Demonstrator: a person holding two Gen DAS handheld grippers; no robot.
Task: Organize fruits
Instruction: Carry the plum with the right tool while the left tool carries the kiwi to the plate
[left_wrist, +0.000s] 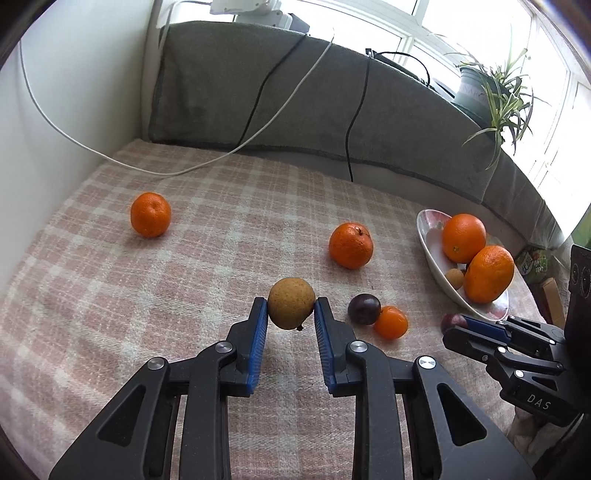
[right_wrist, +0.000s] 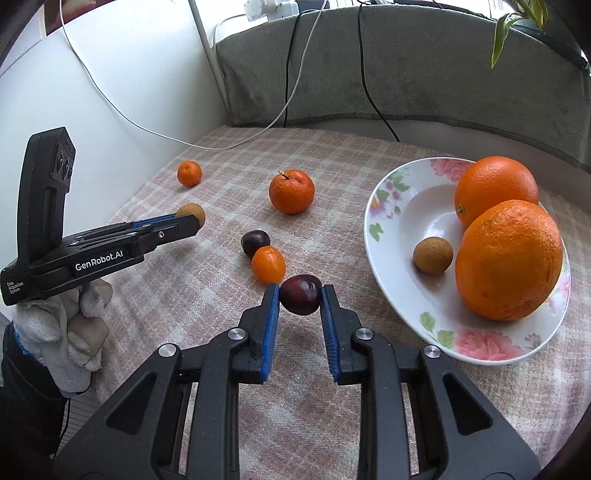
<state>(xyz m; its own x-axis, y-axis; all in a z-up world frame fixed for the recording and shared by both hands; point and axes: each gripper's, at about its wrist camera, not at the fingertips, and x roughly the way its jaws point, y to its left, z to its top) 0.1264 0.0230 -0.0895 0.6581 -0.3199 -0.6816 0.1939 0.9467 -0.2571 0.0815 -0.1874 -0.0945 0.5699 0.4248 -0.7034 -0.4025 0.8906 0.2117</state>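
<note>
My left gripper is shut on a tan longan, held just above the checked cloth; it also shows in the right wrist view. My right gripper is shut on a dark plum, left of the floral plate. The plate holds two big oranges and a second longan. On the cloth lie another plum, a small kumquat and two mandarins.
A grey cushion backs the bed, with a black cable and a white cable trailing over it. A white wall is at left. A potted plant stands on the sill at back right.
</note>
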